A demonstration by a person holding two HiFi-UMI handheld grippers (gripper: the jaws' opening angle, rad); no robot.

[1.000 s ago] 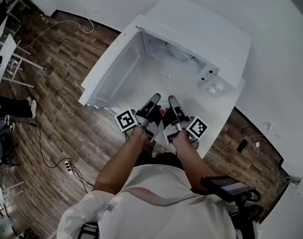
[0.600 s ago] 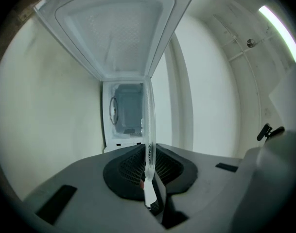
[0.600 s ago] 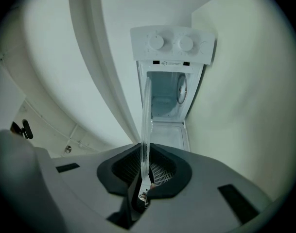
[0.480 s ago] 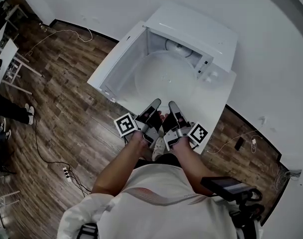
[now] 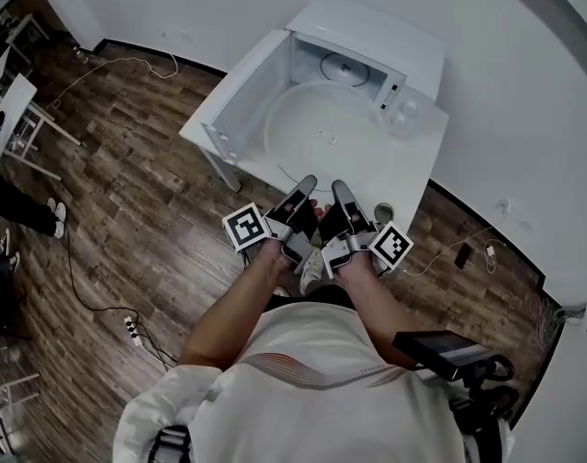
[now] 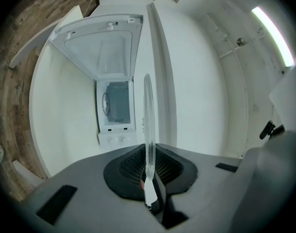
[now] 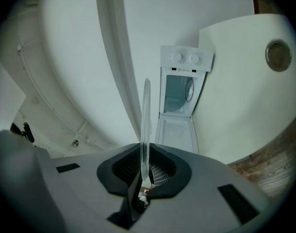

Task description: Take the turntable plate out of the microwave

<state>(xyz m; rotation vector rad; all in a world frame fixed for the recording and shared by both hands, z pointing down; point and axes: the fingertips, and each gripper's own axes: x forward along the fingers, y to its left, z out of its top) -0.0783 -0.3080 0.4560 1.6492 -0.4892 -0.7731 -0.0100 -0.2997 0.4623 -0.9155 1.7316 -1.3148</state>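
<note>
The clear glass turntable plate [image 5: 327, 138] hangs level in front of the white microwave [image 5: 370, 41], out of its cavity, above the white table [image 5: 413, 157]. My left gripper [image 5: 304, 185] and right gripper [image 5: 338, 190] sit side by side, each shut on the plate's near rim. In the left gripper view the plate [image 6: 148, 115] shows edge-on, running up from the left gripper [image 6: 148, 181], with the microwave [image 6: 113, 108] beyond. The right gripper view shows the same plate edge [image 7: 146, 115] pinched in the right gripper [image 7: 144, 178]. A roller ring [image 5: 346, 68] lies inside the cavity.
The microwave door [image 5: 243, 90] stands swung open to the left. A small round cup [image 5: 384, 212] sits at the table's near right corner. Cables and a power strip [image 5: 129, 334] lie on the wood floor, and a white stool [image 5: 13, 104] stands far left.
Both grippers have drawn back and upward together with the plate. The plate has come out of the cavity and now hangs over the table in front of it.
</note>
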